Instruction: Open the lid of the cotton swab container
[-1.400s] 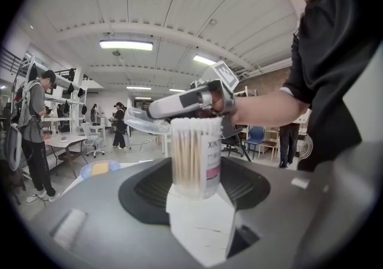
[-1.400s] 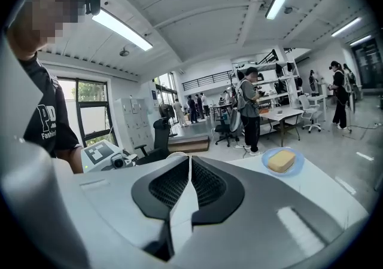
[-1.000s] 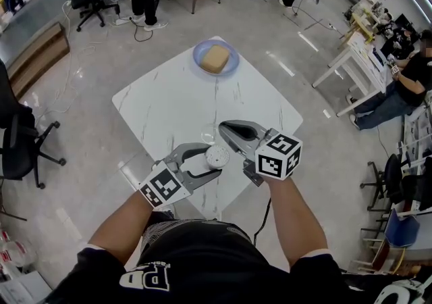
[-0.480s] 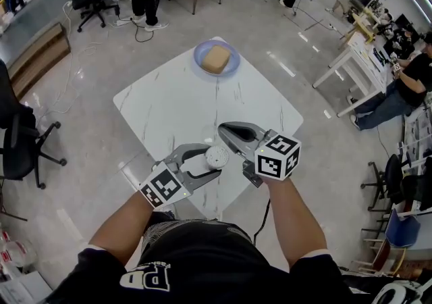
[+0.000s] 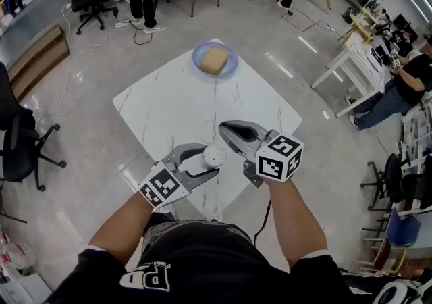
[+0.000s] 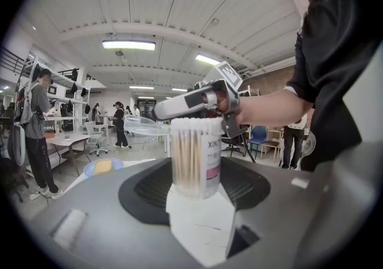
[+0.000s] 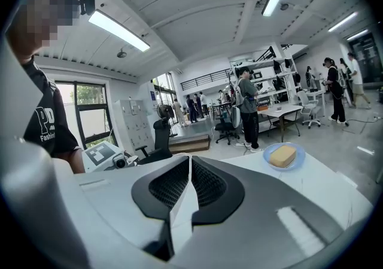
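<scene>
Left claw (image 5: 210, 161) clamps cotton swab container (image 5: 214, 155) between my jaws, over table (image 5: 169, 107) near its front corner edge; open marble ahead. Clear lid (image 6: 143, 125) off the top, at right claw (image 5: 223, 127) tip; right claw pinched closed, just right of container.

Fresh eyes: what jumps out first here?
The cotton swab container, packed with swabs, clamped upright in the left gripper, its clear lid flipped open. Next, the shut right gripper beside it, and a blue plate holding a tan block at the table's far corner.
</scene>
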Demonstrator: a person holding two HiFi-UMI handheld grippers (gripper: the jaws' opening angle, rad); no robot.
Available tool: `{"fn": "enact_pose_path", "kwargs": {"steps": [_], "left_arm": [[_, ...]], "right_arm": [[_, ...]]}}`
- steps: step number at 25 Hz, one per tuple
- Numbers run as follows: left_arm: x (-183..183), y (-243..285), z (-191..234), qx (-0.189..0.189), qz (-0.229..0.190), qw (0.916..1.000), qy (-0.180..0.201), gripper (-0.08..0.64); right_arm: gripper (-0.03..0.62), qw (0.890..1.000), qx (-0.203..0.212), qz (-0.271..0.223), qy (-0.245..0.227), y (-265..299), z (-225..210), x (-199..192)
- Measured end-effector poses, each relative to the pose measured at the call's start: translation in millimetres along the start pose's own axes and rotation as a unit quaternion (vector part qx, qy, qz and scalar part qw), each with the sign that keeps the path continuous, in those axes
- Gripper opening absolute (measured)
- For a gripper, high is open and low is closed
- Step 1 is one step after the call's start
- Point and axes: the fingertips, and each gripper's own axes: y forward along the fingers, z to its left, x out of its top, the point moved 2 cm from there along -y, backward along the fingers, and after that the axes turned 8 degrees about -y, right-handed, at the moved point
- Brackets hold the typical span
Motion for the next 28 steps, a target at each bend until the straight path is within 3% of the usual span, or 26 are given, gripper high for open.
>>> {"fn": "enact_pose_path", "kwargs": {"steps": [10,17,23,28], "left_arm": [[3.9,-13.1,11.6,0.027,-0.010,0.9996,-0.008,0.299],[11.7,-30.5,33.5,0.082,-0.021,0.9963,-0.015,0.301],[13.6,-48.0,48.8,0.131,-0.026,0.9905,-0.033,0.301],[19.6,-59.9,49.3,0.148,-0.047,0.9873,-0.036,0.301]], "right_arm": [[0.014,0.999,-0.027,-0.024,-0.019,-14.8,6.4,17.4],[0.012,0.996,-0.074,-0.042,-0.025,-39.3,7.4,17.9],[0.000,0.991,-0.118,-0.056,-0.024,-58.4,7.8,6.9],[0.000,0.987,-0.152,-0.033,-0.033,-66.4,8.4,-22.1]]}}
